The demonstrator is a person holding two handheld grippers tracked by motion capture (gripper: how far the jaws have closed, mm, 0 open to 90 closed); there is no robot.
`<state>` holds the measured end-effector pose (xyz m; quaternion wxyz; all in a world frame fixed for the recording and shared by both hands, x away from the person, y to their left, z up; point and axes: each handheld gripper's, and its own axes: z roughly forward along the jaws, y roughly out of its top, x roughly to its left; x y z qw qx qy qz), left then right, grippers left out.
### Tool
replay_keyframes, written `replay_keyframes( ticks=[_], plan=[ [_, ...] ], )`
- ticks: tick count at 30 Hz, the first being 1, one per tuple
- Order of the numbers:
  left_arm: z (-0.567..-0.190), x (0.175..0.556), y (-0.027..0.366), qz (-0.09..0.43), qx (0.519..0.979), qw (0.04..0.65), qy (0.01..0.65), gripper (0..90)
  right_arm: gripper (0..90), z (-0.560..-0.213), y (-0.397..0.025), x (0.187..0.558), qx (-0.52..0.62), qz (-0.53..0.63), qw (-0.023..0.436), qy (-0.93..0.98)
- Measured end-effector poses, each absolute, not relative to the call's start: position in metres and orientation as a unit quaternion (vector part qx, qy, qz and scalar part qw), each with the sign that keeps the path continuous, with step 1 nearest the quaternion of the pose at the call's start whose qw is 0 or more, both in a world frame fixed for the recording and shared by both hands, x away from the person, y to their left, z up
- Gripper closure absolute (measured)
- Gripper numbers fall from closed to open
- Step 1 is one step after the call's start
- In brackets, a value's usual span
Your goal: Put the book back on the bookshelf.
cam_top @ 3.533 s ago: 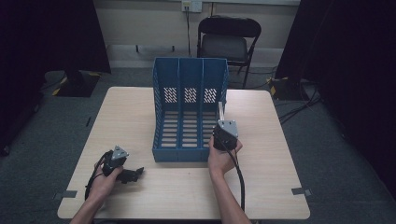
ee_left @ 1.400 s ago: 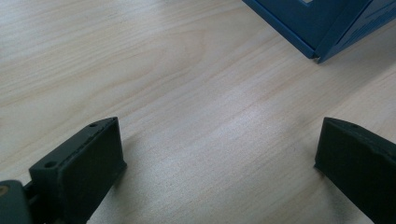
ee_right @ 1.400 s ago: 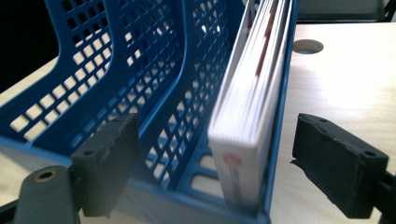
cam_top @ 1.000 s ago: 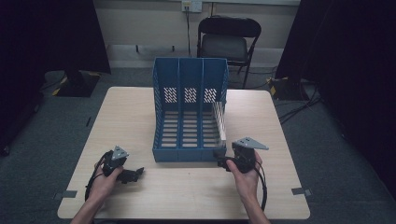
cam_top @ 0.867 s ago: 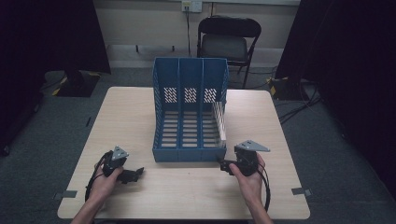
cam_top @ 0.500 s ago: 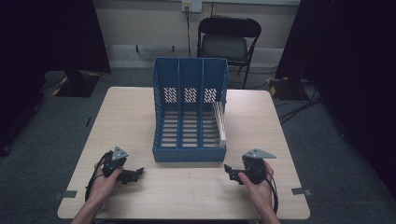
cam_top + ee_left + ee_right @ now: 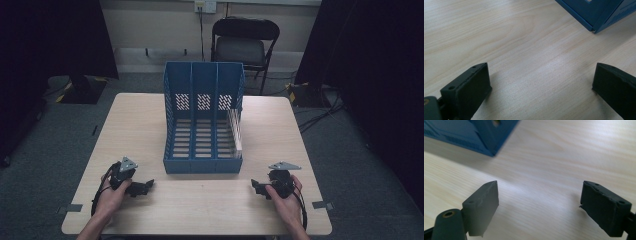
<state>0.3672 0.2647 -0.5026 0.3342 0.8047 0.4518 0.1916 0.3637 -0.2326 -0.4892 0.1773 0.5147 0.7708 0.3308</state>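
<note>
- Table (image 7: pixel 150 120): both grippers rest near its front edge, well apart; a careless pull-back could drag one off the edge.
- Blue file rack (image 7: pixel 203 120): stands mid-table between and beyond the grippers, with a pale flat sheet (image 7: pixel 235 127) upright in its right slot. Bumping the rack could tip the sheet.
- Chair (image 7: pixel 244 42): behind the table, no obstruction.
- Left gripper (image 7: pixel 145 186): jaws wide, empty.
- Right gripper (image 7: pixel 256 186): jaws wide, empty.

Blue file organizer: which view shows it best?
The high view: the whole blue file organizer shows, three slots open at the top, with something thin and white standing in the right-hand slot. The left gripper view catches just a bottom corner at top right; the right gripper view catches a blurred corner at top left.
</note>
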Motion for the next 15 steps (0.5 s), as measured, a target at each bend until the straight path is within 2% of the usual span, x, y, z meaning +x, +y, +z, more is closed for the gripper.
replay_keyframes(
  ticks=[8,15],
  plan=[
    [-0.5032,0.3682,0.2635,0.188,0.803,0.338,0.453,0.0,12.0,-0.4987,-0.2372,0.3612,0.51,0.322,0.224,0.766],
    [-0.5031,0.368,0.2634,0.189,0.803,0.337,0.454,0.0,11.5,-0.5005,-0.2377,0.3603,0.508,0.329,0.228,0.763]
  ],
)
